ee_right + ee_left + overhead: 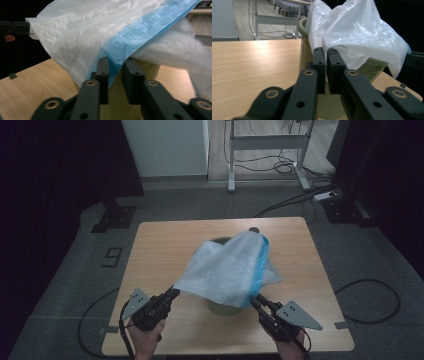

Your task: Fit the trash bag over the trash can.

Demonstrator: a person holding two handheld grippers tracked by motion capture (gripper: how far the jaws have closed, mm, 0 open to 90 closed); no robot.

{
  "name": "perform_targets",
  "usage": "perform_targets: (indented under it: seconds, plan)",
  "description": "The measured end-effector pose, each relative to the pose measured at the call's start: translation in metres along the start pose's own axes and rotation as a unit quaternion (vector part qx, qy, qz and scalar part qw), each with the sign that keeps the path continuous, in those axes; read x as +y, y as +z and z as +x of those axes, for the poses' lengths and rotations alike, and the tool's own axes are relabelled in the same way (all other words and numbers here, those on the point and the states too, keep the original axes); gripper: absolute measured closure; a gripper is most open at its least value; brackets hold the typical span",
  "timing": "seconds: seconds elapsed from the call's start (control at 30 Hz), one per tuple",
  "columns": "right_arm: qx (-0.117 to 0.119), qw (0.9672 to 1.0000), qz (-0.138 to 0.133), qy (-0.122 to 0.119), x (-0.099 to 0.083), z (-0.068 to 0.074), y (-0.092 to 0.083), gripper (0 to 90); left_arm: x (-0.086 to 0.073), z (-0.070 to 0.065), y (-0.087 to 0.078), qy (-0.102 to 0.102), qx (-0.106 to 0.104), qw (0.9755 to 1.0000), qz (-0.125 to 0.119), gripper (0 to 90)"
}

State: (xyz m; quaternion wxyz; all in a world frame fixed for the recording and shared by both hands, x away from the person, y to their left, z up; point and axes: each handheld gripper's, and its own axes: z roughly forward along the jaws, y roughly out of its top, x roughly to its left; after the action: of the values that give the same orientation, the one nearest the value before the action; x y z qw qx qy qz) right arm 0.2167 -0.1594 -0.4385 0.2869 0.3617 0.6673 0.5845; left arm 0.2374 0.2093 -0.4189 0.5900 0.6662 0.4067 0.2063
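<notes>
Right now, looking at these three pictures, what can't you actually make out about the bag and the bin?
- Inside of the green bin: high view, the plastic bag drapes over its mouth.
- Bin's base: left gripper view, the left gripper stands in front.
- Whether the right gripper truly pinches the bag's blue edge: right gripper view, a gap shows between its jaws.
- Bag's far corner: right gripper view, blurred and cut by the right edge.

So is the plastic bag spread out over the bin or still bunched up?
Spread out. The plastic bag is stretched between the left claw and right claw, draped over the green bin.
</notes>
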Motion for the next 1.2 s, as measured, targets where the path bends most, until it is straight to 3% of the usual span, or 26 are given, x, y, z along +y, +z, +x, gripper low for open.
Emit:
perform_targets:
  seconds: [0.2, 0.37, 0.57, 0.87, 0.97, 1.1, 1.2]
  plan:
    - [-0.007, 0.9998, -0.008, -0.015, 0.009, -0.004, -0.002, 87.0, 0.011, -0.007, -0.008, 0.021, 0.011, 0.9996, -0.015, 54.3]
    - [-0.013, 0.9996, -0.013, -0.023, 0.013, -0.008, -0.003, 88.6, 0.023, -0.013, -0.015, 0.035, 0.016, 0.9991, -0.019, 39.6]
    - [-0.015, 0.9993, -0.011, -0.033, 0.019, -0.010, -0.003, 88.7, 0.046, -0.019, -0.004, 0.055, 0.013, 0.9983, -0.009, 35.7]
    - [-0.010, 0.9991, -0.004, -0.040, 0.022, -0.010, -0.001, 88.7, 0.075, -0.034, 0.033, 0.096, 0.008, 0.9950, 0.024, 35.5]
    - [-0.009, 0.9991, -0.006, -0.042, 0.023, -0.010, -0.001, 88.7, 0.080, -0.036, 0.046, 0.104, 0.006, 0.9937, 0.041, 35.3]
    - [-0.007, 0.9991, -0.007, -0.041, 0.023, -0.010, -0.002, 88.7, 0.079, -0.035, 0.059, 0.100, -0.002, 0.9936, 0.054, 30.0]
    - [-0.006, 0.9992, -0.008, -0.039, 0.022, -0.011, -0.002, 88.7, 0.076, -0.036, 0.066, 0.100, 0.006, 0.9929, 0.064, 36.2]
